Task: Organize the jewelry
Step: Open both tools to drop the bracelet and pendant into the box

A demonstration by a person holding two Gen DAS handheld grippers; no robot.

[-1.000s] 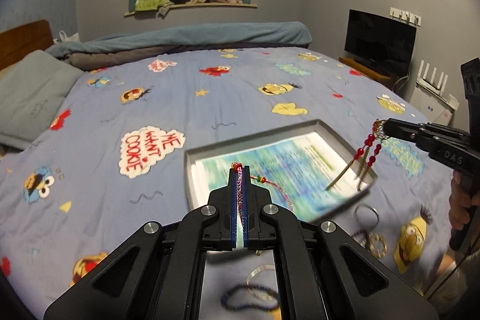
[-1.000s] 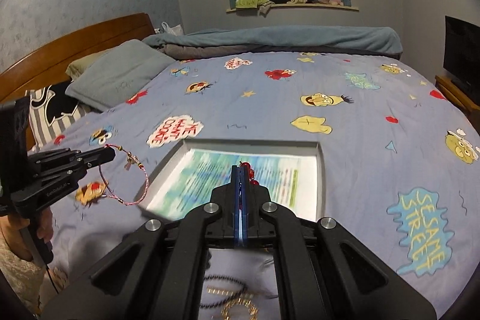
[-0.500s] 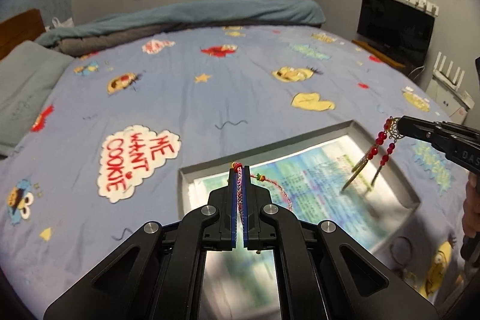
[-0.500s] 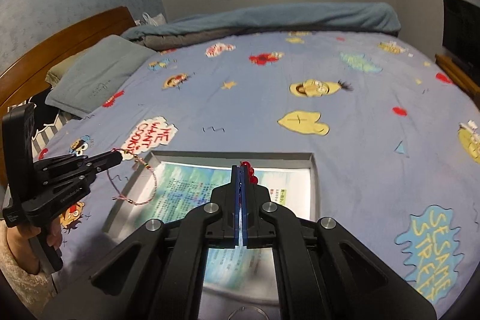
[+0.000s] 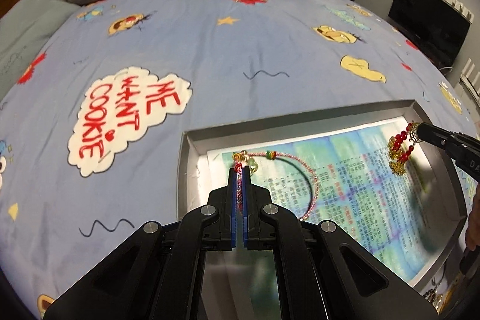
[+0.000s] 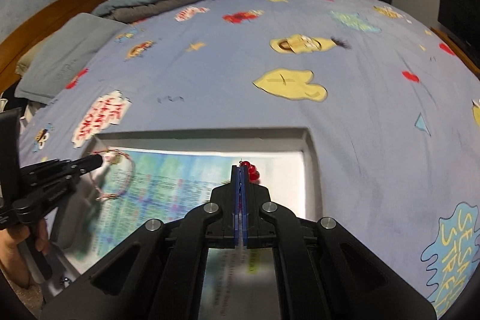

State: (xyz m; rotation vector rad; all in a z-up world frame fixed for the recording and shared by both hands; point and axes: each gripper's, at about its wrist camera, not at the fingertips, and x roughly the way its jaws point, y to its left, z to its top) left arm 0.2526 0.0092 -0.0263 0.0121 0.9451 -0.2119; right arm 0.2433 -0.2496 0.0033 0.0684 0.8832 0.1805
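A shallow grey box (image 5: pixel 183 170) lined with a printed blue-green sheet (image 5: pixel 354 179) lies on the bed. My left gripper (image 5: pixel 239 170) is shut on a thin pink braided bracelet (image 5: pixel 313 185) whose loop sags onto the sheet at the box's left end. The same bracelet (image 6: pixel 124 179) hangs from the left gripper (image 6: pixel 97 160) in the right wrist view. My right gripper (image 6: pixel 240 168) is shut on a red-bead and gold piece (image 6: pixel 253 170). That piece (image 5: pixel 400 150) dangles over the sheet from the right gripper (image 5: pixel 420 129) at the box's right end.
The box sits on a blue cartoon-print bedspread (image 5: pixel 210 56). More jewelry (image 5: pixel 433 294) lies on the bedspread just past the box's near right corner. A grey pillow (image 6: pixel 66 56), a wooden headboard (image 6: pixel 45 17) and a dark TV (image 5: pixel 429 23) border the bed.
Both grippers have come down and forward over the box, each still holding its piece. The bracelet's loop now rests on the sheet, and the red-bead piece hangs lower.
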